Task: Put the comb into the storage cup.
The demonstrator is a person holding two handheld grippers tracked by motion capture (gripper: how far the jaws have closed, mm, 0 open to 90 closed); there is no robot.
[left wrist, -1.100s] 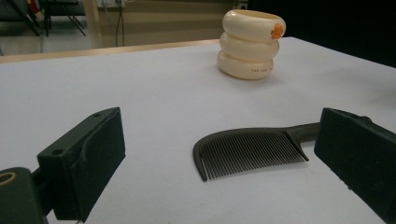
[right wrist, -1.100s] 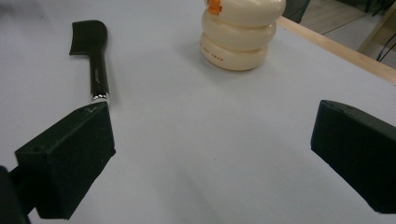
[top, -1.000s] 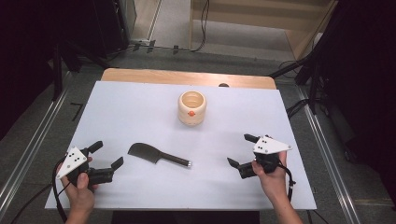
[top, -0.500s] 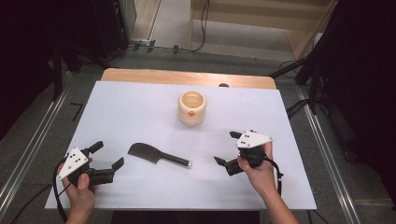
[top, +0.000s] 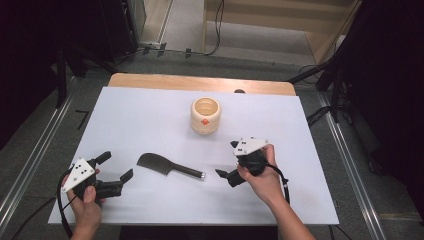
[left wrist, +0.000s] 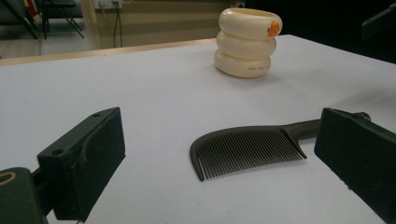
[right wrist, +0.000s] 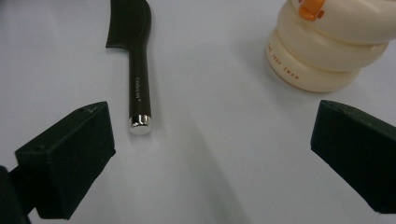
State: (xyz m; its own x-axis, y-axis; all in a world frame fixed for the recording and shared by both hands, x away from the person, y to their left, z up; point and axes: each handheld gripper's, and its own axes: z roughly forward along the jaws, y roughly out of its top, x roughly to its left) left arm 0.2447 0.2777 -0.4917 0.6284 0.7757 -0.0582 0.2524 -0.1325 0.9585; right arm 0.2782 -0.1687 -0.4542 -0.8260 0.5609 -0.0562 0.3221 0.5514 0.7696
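Right claw gapes wide, holding nothing, near the comb; left claw likewise released.

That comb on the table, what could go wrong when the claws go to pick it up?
The comb lies flat on the white table, so the right gripper, open near its handle's metal tip, might slide it rather than grasp it. A wide swing could also bump the cream holder close behind.

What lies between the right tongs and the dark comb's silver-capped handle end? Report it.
Nothing: in the right gripper view, bare white table separates the open right tongs from the dark plastic comb. The high view agrees.
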